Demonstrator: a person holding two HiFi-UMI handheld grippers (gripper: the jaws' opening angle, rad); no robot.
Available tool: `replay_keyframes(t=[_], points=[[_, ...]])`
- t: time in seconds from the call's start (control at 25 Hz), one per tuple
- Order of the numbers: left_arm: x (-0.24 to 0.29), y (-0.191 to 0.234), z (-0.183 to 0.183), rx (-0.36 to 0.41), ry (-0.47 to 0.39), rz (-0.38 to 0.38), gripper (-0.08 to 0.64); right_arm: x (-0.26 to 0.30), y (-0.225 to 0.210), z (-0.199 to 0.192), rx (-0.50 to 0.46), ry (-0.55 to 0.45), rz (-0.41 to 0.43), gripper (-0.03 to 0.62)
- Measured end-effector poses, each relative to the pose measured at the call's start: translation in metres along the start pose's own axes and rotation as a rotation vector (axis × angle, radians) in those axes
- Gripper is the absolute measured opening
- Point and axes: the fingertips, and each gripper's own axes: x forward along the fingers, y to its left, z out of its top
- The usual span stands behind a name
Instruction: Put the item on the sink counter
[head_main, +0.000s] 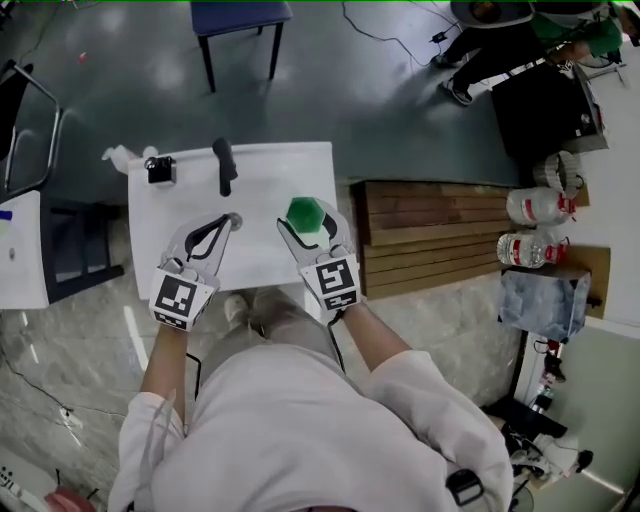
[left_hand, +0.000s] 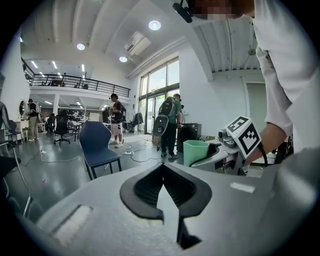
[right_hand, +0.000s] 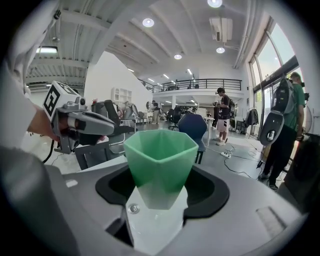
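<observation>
A faceted green cup (head_main: 304, 214) (right_hand: 159, 156) stands upright between the jaws of my right gripper (head_main: 309, 226) (right_hand: 160, 172), which is shut on it. It hangs over the right part of the white sink counter (head_main: 270, 170). In the left gripper view the cup (left_hand: 194, 151) shows off to the right. My left gripper (head_main: 227, 223) (left_hand: 162, 169) is shut with nothing in it, its tips meeting close to the round drain (head_main: 236, 216). The two grippers sit side by side, a short way apart.
A black faucet (head_main: 225, 165) stands at the counter's back, with a small black object (head_main: 160, 169) at the back left corner. A wooden pallet (head_main: 430, 235) and water bottles (head_main: 535, 206) lie to the right. A blue chair (head_main: 240, 18) stands beyond the counter.
</observation>
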Motion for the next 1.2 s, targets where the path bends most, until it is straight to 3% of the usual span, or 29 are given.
replay_keyframes(t=[0.64, 1.2], points=[[0.065, 0.034, -0.04, -0.045, 0.075, 0.033, 0.006, 0.11, -0.051, -0.056, 0.013, 0.056, 0.081, 0.291], [0.08, 0.04, -0.084, -0.092, 0.14, 0.045, 0.006, 0.18, -0.066, -0.112, 0.025, 0.08, 0.113, 0.291]])
